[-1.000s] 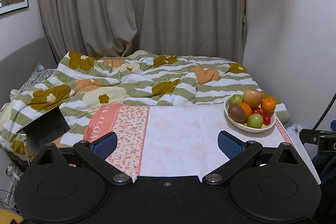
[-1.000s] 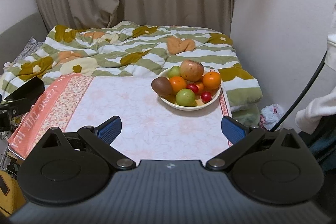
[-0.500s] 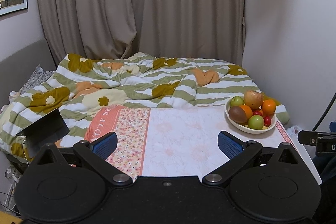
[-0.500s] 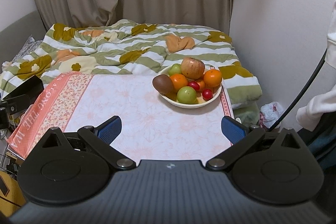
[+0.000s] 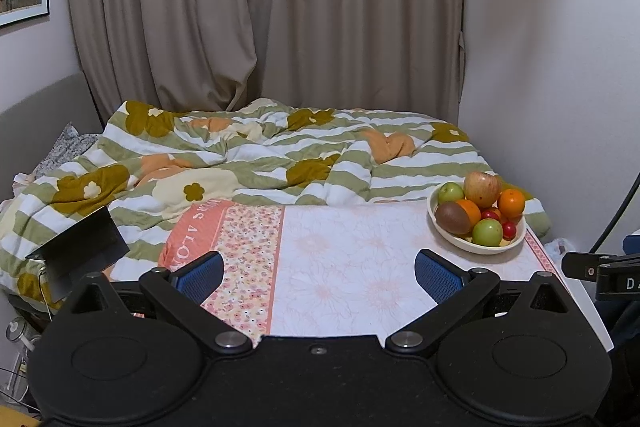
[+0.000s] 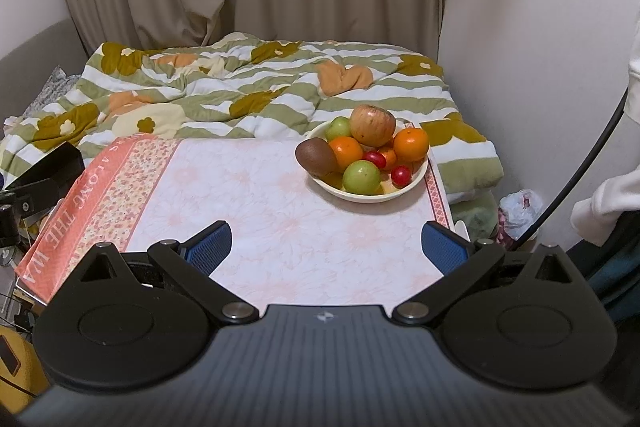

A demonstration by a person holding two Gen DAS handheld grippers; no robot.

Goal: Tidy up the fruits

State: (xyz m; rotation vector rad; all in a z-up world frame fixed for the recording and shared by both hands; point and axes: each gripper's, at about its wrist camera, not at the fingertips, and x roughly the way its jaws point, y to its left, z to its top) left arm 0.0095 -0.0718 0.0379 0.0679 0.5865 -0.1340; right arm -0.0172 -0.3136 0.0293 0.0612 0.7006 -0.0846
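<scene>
On the table's far right corner: bowl (image 6: 370, 193) sat heaped with fruit, near the cloth's right border.
Bowl contents: 1 red-yellow apple (image 6: 373, 125) on top, 2 oranges (image 6: 411, 144), 2 green fruits (image 6: 361, 177), 1 brown kiwi-like fruit (image 6: 316, 157) leaning over the left rim, 2 small red fruits (image 6: 401, 175); more orange and yellow partly hidden underneath.
Table (image 6: 280, 203): covered by a pink floral cloth, no loose fruit on it.
Stage: all fruit lay in the bowl, which fits a pile waiting to be sorted out or one just gathered; cannot tell which.
Left tool (image 5: 319, 269): fingers spread wide, held nothing, over the near table edge, well apart from the bowl.
Right tool (image 6: 326, 245): fingers spread wide, held nothing, aimed at the table, bowl ahead and slightly right.
Handling: judged round, firm, smooth skins, likely to roll or slip; light enough for 1 tool.
Grip: across the widest part of each fruit, top apple easiest to reach; small red ones need a near-closed pinch.
Risk: pulling a lower fruit could topple the heap.
Background: bed with striped floral duvet (image 5: 256, 163), curtains behind.
</scene>
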